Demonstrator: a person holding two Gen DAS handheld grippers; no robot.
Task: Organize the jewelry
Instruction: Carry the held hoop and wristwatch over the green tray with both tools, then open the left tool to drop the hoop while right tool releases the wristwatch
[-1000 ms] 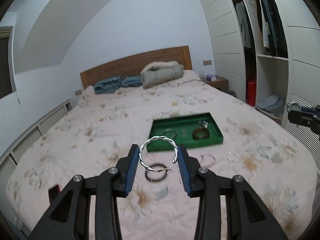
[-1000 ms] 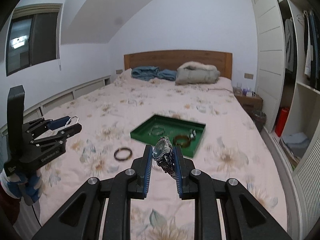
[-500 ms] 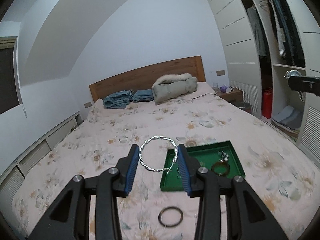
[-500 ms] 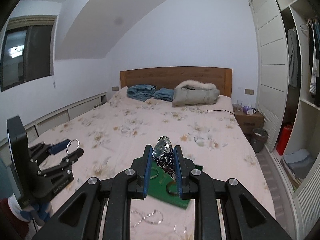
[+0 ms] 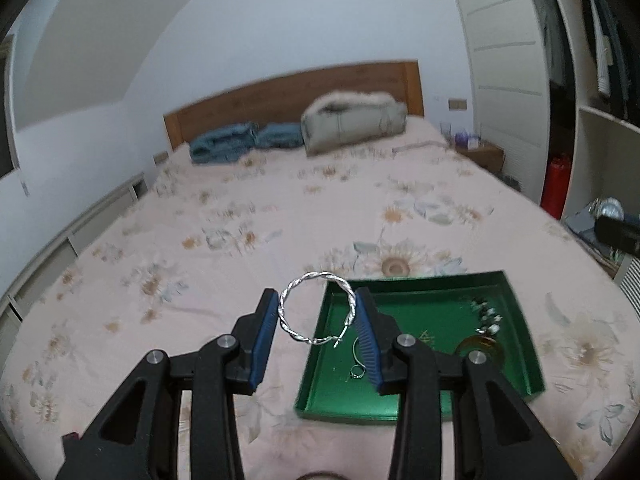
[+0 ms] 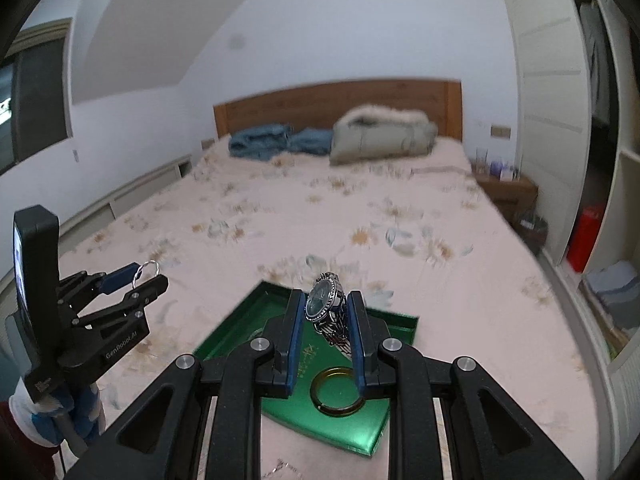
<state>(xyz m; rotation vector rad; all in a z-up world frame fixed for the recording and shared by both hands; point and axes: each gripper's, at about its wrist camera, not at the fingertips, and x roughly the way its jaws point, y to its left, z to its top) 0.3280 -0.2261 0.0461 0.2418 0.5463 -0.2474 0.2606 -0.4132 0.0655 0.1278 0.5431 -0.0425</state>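
left gripper (image 5: 316, 312): clamped on twisted silver bangle (image 5: 316, 308), above green tray (image 5: 516, 320) left edge | right gripper (image 6: 325, 312): clamped on watch (image 6: 326, 304), over tray

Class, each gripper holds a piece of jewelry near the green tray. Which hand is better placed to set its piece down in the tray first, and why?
Right, probably. The right gripper holds the watch directly above the green tray. The left gripper holds the twisted silver bangle at the tray's left edge, partly over the bedspread.
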